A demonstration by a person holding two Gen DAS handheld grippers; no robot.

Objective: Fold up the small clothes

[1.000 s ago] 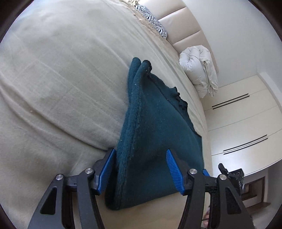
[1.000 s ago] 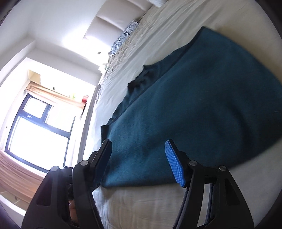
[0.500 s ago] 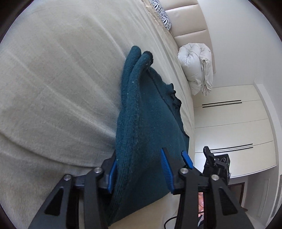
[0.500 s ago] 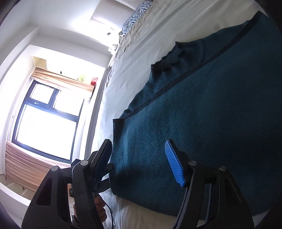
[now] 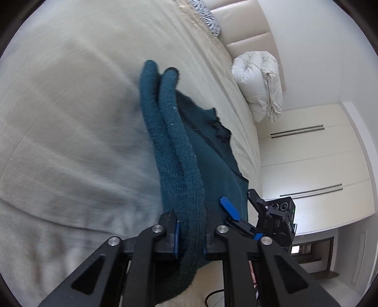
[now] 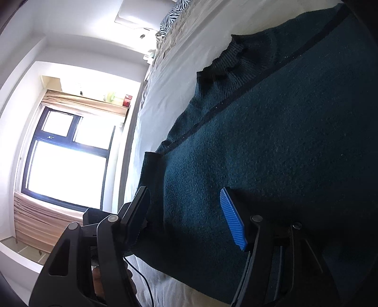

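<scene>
A dark teal knit sweater (image 5: 212,160) lies on the beige bed (image 5: 70,118). Its near-left edge is gathered into two thick rolls that run up between the jaws of my left gripper (image 5: 190,228). Those jaws are closing, and their pads press on the rolls and lift them a little off the sheet. In the right wrist view the sweater (image 6: 283,141) lies flat, collar at the far end. My right gripper (image 6: 186,212) stands open over the sweater's near corner, with fabric between the fingers but not pinched. The right gripper (image 5: 241,203) also shows beside the left one.
A rolled white duvet (image 5: 259,80) and a zebra-print pillow (image 5: 208,19) lie at the padded headboard end. White wardrobe doors (image 5: 307,165) stand past the bed's right side. A bright window (image 6: 66,160) with a beige blind is on the other side.
The left jaws went from wide open to clamped on the sweater's bunched edge and lifted it slightly. The right gripper slid in over the sweater's near corner, still open.
</scene>
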